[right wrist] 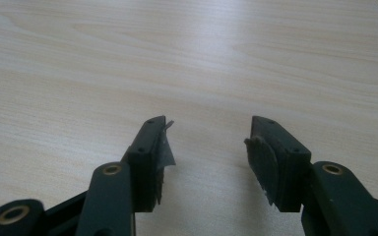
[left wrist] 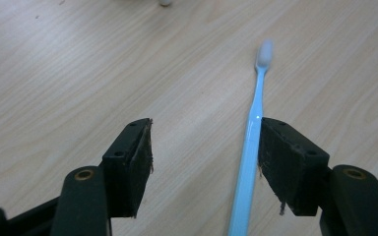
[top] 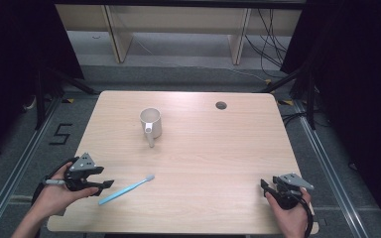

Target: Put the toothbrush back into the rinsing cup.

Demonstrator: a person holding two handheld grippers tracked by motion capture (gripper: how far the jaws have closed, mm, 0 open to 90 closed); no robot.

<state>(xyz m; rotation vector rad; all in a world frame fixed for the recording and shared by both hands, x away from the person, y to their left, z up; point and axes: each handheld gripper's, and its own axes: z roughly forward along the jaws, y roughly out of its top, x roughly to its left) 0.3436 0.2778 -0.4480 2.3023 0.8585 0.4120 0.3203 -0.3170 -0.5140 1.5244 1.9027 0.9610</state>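
A light blue toothbrush (top: 126,190) with a white head lies flat on the wooden table (top: 213,148), near the front left. My left gripper (top: 106,184) hovers just left of its handle end, jaws open and pointing right. In the left gripper view the toothbrush (left wrist: 256,118) runs along the inner face of the right-hand jaw, on the table below; the pads of the left gripper (left wrist: 206,130) do not press on it. A white mug (top: 150,122) stands upright mid-table, handle toward me. My right gripper (top: 264,186) rests at the front right, open and empty, with bare wood between the jaws of the right gripper (right wrist: 209,130).
A round cable hole (top: 221,105) sits in the table's far right part. Dark curtains and stand legs flank the table, and cables lie on the floor behind it. The table's front edge is close to both hands.
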